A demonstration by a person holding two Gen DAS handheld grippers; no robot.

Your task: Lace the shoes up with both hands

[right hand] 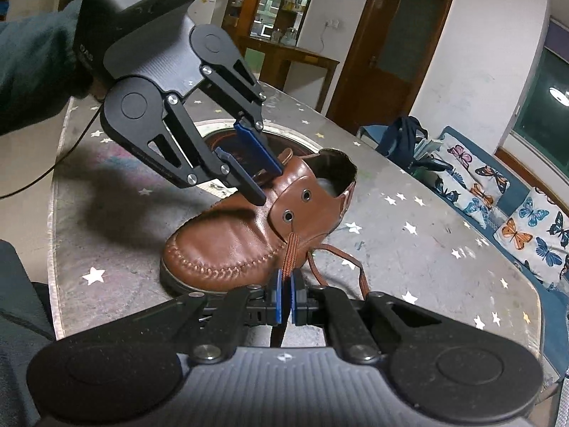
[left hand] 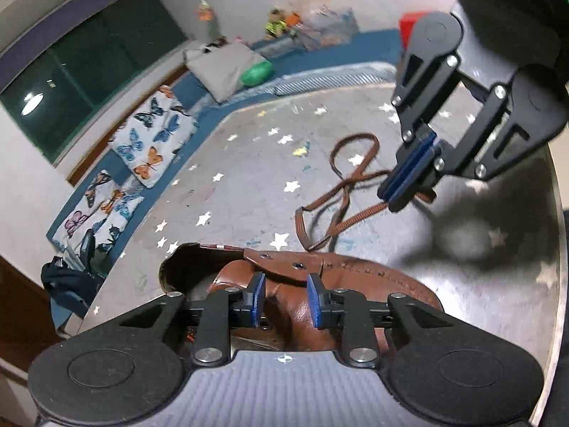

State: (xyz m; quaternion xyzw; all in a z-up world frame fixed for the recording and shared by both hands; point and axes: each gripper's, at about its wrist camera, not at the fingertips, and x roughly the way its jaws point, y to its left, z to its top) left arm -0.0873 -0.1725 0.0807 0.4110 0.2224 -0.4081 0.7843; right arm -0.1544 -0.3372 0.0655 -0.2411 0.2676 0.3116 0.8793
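Note:
A brown leather shoe (right hand: 242,235) stands on the grey star-patterned table (right hand: 426,249); it also shows in the left wrist view (left hand: 320,284). A brown lace (left hand: 341,192) comes out of a lower eyelet (right hand: 287,216) and loops across the table. My right gripper (right hand: 285,297) is shut on the lace (right hand: 288,252) just in front of the shoe's side; it also shows in the left wrist view (left hand: 402,185). My left gripper (left hand: 285,300) is open, its fingers either side of the shoe's tongue; it also shows in the right wrist view (right hand: 263,174).
A blue bench with butterfly cushions (left hand: 153,142) and a grey cushion (left hand: 224,67) runs along the table's far side. A green ball (left hand: 256,74) and a red box (left hand: 409,28) lie there. A dark bag (right hand: 405,138) sits by the bench. A round inset (right hand: 227,135) lies in the table behind the shoe.

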